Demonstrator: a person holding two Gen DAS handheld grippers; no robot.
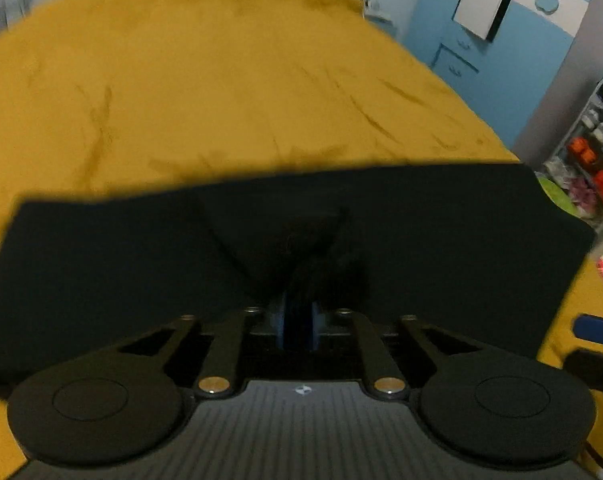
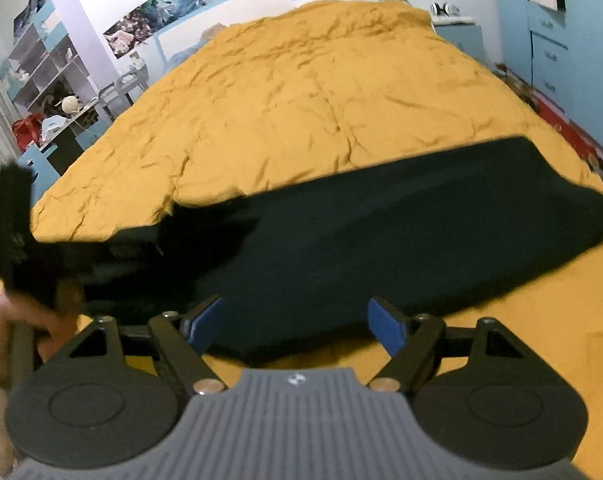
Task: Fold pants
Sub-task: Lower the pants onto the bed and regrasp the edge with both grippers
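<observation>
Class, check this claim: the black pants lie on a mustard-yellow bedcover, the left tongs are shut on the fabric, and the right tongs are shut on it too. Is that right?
Not quite. The right tongs are open, blue pads apart over the black pants, as the right wrist view shows. The left tongs are shut on the fabric, which lies on the mustard-yellow bedcover.

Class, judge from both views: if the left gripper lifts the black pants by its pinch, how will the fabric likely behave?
The pants are probably floppy: fabric bunches at the left gripper. They would likely drape rather than hold shape. The wrinkled yellow bedspread may drag slightly.
</observation>
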